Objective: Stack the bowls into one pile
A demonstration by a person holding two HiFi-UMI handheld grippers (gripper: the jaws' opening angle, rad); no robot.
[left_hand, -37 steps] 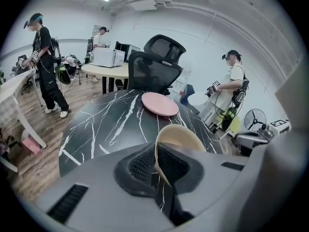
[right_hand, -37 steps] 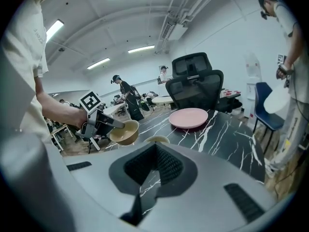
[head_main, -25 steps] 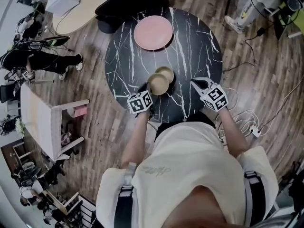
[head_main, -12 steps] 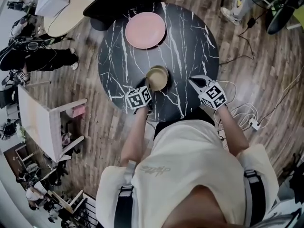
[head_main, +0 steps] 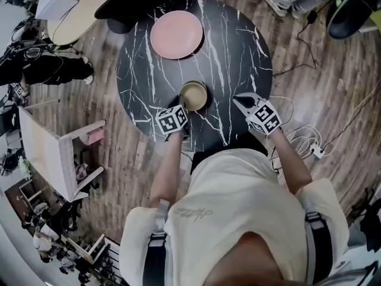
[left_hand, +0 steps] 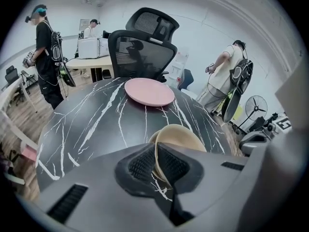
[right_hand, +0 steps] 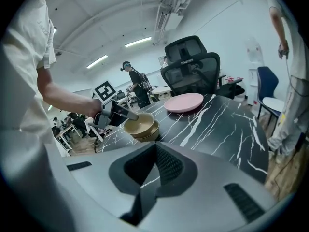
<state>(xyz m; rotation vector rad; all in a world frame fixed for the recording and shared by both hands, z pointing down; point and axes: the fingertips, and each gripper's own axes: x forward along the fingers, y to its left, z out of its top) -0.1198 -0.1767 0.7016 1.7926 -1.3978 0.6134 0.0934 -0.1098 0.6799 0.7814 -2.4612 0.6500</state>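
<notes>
— Table [head_main: 238, 46]?
— Round and black, with white veins. A pink plate [head_main: 177, 34] lies on the far side, left of centre, and a black office chair [left_hand: 145, 47] stands behind it.
— And nearer the person, starting from the left?
— The left tongs [head_main: 182, 106] are clamped tight on the near rim of the upper bowl [head_main: 194, 94].
— Where does that bowl sit?
— It is nested in the lower bowl [right_hand: 149, 134]. Both are tan, and they make one pile near the table's middle, well apart from the plate. In the right gripper view the upper bowl looks slightly tipped toward the left tongs. I can't tell whether it is fully seated.
— And to the right?
— The right tongs [head_main: 239, 101] are pressed together with nothing between them. They are held over the near right part of the table, apart from the bowls, with their tips aimed toward the pile.
</notes>
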